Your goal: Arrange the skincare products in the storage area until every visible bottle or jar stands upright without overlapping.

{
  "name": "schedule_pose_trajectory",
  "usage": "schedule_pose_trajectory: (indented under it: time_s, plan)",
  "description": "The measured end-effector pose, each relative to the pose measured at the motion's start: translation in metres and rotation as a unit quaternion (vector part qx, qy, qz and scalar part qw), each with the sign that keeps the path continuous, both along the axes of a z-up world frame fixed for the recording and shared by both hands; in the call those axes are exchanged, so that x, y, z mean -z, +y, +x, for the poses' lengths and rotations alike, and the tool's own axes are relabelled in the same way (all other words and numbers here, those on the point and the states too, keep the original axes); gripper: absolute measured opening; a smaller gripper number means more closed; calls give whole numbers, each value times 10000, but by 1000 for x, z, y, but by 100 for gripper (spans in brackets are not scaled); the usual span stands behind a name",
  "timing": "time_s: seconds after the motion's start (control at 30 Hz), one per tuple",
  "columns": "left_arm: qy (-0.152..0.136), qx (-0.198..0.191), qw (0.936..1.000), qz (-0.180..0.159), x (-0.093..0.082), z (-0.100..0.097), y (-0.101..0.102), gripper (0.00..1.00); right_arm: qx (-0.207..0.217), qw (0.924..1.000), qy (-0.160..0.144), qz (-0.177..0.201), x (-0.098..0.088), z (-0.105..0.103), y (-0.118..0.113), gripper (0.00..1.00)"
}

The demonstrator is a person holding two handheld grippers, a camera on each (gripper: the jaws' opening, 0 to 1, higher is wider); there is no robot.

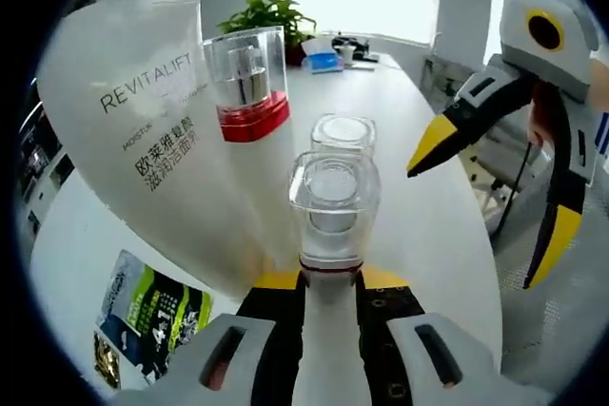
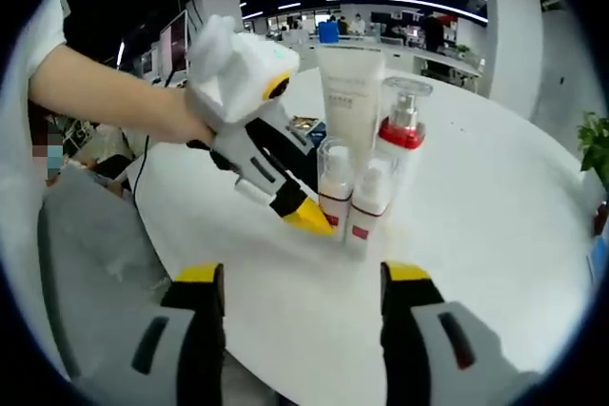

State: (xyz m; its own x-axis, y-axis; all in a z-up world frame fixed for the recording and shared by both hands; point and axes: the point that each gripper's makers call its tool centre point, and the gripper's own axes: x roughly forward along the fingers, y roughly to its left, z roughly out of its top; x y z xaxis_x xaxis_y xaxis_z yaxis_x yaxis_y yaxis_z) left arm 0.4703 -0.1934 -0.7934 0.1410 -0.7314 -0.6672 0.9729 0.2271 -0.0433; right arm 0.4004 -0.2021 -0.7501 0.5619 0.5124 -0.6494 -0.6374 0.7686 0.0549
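White left tool (image 2: pixel 309 216) grips small bottle (image 1: pixel 333 202).

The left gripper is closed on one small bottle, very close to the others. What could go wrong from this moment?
1. The left gripper holds a small clear-capped bottle beside its twin, the red-collared pump bottle and the white tube; a sideways move may knock them over.
2. The grip sits low, so the bottle might tilt.
3. The open right gripper hovers near and could bump the cluster.
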Motion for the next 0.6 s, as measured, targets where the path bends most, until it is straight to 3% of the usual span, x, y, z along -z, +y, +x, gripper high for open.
schedule_pose_trajectory:
  time_s: [0.3, 0.6]
  plan:
    - [140, -143, 9996, 176, 10, -8, 15, 22, -26, 10000, 32, -60, -1, -1, -1, 67]
    - [314, -470, 9978, 339, 17, -22, 41, 37, -64, 9999, 3, -139, -1, -5, 3, 71]
